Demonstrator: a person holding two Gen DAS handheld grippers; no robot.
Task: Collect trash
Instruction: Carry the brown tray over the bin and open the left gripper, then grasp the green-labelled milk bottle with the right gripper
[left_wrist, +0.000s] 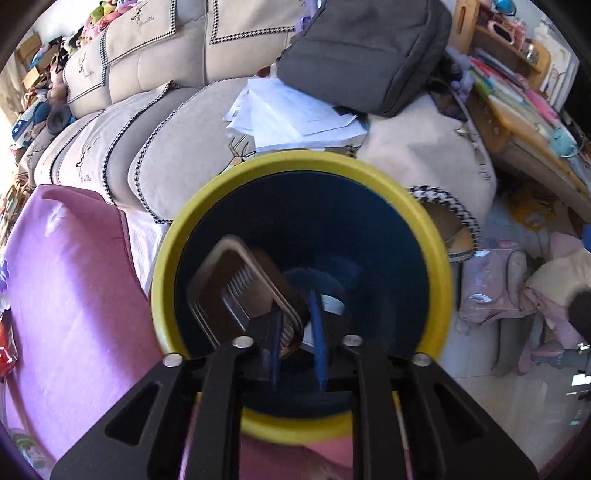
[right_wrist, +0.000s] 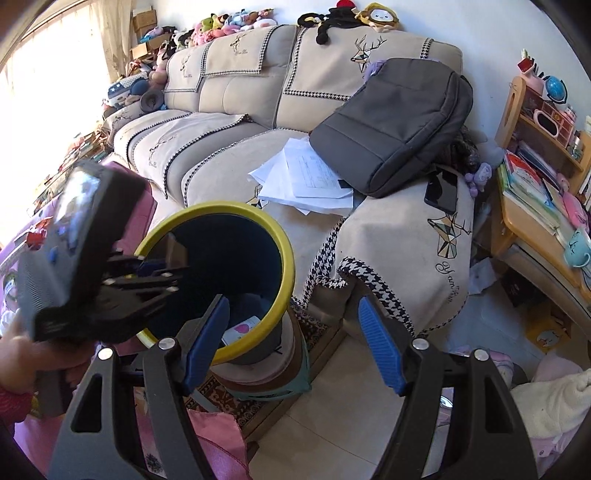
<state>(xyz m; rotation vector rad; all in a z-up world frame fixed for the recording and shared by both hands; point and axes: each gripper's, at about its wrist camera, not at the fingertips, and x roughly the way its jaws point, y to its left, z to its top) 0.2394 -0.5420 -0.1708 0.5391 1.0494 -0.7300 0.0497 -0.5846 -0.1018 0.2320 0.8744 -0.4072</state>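
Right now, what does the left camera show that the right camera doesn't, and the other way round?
Only the left wrist view looks straight down into the bin, onto a flat foil-like wrapper beside the left hand-held gripper, jaws slightly apart. Only the right wrist view shows the right hand-held gripper, jaws wide and empty, a dark phone on the sofa arm, and the stools under the bin. Both show the yellow-rimmed bin, grey backpack and loose papers.
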